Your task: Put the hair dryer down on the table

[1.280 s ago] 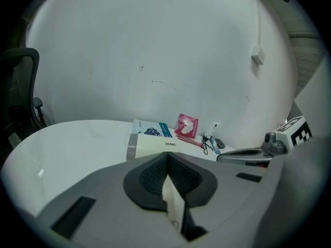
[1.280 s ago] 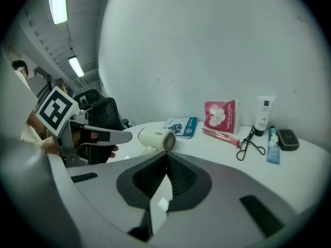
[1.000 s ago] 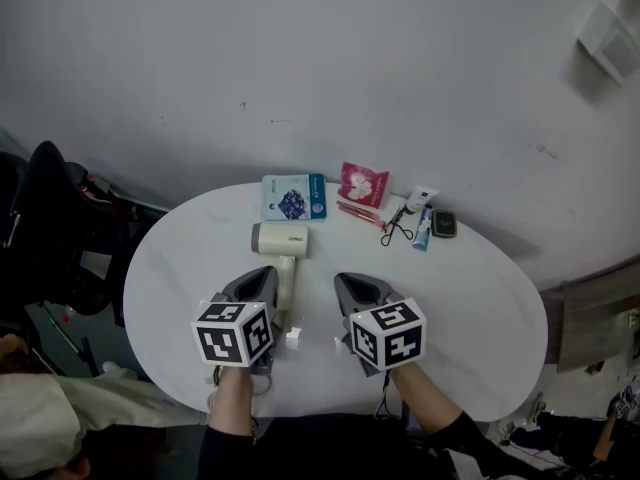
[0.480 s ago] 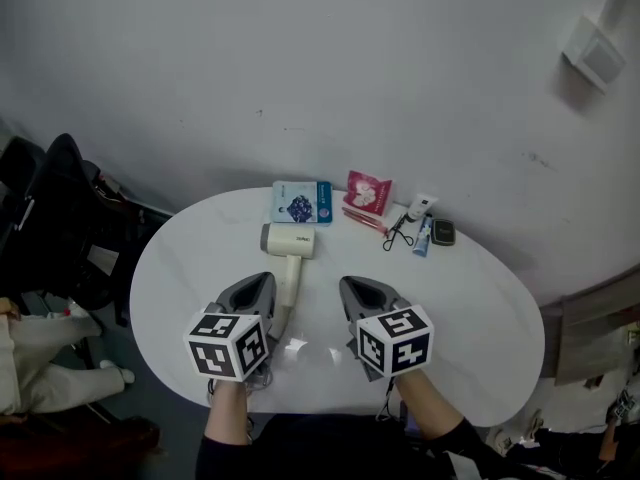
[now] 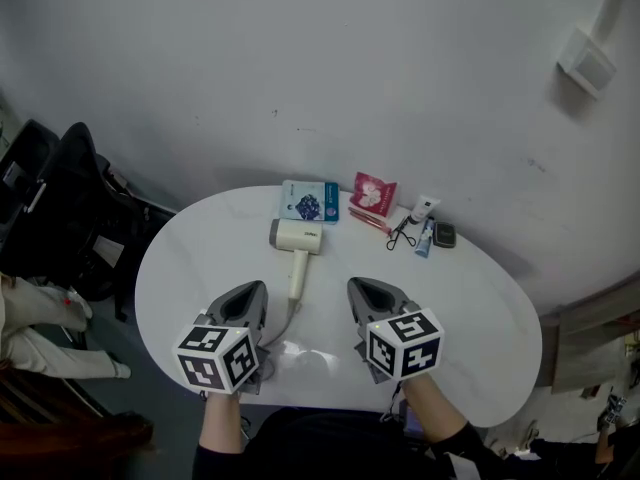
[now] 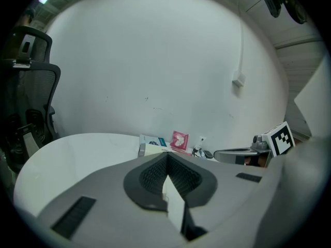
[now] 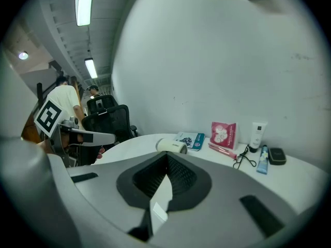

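The cream-white plastic hair dryer lies flat on the white oval table. Its barrel is toward the wall and its slim handle points back at you, so the job looks done. Your left claw and right claw hover on either side of the handle's end, clear of it. Each has its jaws pressed together on nothing.

If you have to take it up again, expect a stiff, smooth shell that the pads could slide on. It is probably light overall, with most of its weight in the barrel. Grip across the handle, close under the barrel, so the heavy end does not swing down. The barrel itself looks too wide and round for a sure hold.

A thin pale cord trails from the handle toward your left claw and will likely drag. A blue-and-white flat packet sits just behind the barrel, so keep clear of it.
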`<action>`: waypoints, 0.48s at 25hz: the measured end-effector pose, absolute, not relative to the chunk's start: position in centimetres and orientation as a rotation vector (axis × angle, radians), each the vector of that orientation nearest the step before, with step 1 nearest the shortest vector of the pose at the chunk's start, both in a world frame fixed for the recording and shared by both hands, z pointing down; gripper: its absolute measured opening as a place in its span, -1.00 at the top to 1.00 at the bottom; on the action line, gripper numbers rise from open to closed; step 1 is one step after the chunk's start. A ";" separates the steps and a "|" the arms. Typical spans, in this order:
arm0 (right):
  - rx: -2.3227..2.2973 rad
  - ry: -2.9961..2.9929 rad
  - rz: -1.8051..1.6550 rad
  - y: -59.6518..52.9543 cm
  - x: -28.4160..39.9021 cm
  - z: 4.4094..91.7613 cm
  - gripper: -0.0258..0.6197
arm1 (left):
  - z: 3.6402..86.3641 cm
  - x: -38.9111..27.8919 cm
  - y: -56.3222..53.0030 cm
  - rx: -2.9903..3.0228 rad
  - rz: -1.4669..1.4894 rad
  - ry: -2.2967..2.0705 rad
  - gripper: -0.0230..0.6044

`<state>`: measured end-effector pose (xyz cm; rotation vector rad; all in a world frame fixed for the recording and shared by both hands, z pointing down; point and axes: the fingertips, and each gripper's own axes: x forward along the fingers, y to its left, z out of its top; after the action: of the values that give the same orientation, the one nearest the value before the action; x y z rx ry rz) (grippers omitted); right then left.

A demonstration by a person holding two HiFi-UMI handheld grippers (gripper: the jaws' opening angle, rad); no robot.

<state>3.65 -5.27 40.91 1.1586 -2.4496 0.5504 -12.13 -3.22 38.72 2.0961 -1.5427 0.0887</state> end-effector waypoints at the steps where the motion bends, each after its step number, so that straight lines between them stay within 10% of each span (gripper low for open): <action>1: 1.156 -2.452 0.544 -5.0 3.7 40.8 0.92 | 38.6 -12.2 -2.9 2.098 0.082 -1.545 0.90; 12: 1.146 -2.494 0.490 -2.2 3.3 39.2 0.92 | 36.9 -13.2 0.3 2.129 0.032 -1.569 0.90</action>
<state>3.25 -2.16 39.24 1.1456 -2.4942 0.4896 -13.20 0.35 36.86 2.1295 -1.5686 0.0321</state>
